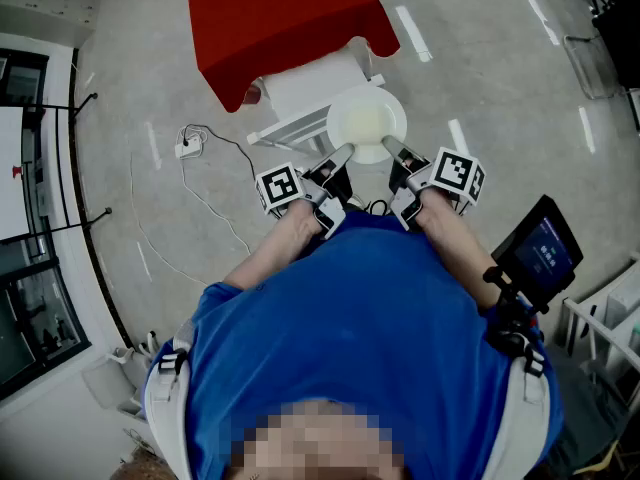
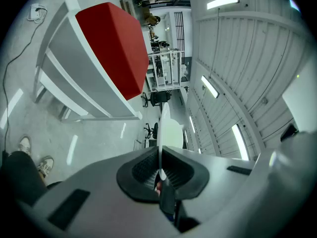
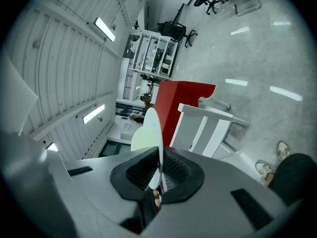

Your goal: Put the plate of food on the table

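Plate: round white plate (image 1: 367,123) holding pale creamy food, carried over the near end of a white slatted frame (image 1: 300,96).
Left gripper (image 1: 343,155): jaws pinching the plate's left rim.
Right gripper (image 1: 392,150): jaws pinching its right rim.
Around: white plug strip (image 1: 188,148) on floor, left; red-clothed table (image 1: 280,18) beyond; black screen (image 1: 545,251) right.

Beyond the plate (image 1: 367,123) the red-covered table (image 1: 280,18) is cut off at the top, the plate's contents cannot be told, and its rim is partly hidden by the left gripper (image 1: 346,151) and right gripper (image 1: 389,145)
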### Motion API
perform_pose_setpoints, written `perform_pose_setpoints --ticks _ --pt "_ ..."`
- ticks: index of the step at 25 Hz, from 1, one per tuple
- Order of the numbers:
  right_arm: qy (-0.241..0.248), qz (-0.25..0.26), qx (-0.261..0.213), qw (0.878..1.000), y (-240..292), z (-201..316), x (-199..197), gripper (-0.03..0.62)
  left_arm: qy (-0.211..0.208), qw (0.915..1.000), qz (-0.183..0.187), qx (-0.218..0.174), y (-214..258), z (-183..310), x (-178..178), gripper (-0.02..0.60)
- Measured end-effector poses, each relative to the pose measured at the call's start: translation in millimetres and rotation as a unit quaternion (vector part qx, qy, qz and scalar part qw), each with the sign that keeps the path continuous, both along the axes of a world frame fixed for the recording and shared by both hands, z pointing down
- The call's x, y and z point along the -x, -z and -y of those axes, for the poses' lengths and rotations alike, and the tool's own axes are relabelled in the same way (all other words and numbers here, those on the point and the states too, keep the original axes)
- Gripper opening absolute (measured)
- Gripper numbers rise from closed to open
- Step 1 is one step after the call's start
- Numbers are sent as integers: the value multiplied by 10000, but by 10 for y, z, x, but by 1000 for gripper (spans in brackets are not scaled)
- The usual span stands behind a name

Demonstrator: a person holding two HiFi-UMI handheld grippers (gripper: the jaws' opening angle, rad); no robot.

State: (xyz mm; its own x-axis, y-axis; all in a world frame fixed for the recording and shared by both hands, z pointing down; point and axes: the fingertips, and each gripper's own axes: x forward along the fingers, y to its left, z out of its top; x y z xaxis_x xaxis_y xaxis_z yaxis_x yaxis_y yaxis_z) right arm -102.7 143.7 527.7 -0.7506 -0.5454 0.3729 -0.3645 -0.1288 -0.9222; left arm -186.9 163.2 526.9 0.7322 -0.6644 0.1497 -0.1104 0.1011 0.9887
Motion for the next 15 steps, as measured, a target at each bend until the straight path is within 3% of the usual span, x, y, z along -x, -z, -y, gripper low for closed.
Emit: perform_pose_setpoints --ticks 15 --pt "-177 -122 -61 9997 3 139 -78 18 -221 9995 -178 -111 78 190 -122 17"
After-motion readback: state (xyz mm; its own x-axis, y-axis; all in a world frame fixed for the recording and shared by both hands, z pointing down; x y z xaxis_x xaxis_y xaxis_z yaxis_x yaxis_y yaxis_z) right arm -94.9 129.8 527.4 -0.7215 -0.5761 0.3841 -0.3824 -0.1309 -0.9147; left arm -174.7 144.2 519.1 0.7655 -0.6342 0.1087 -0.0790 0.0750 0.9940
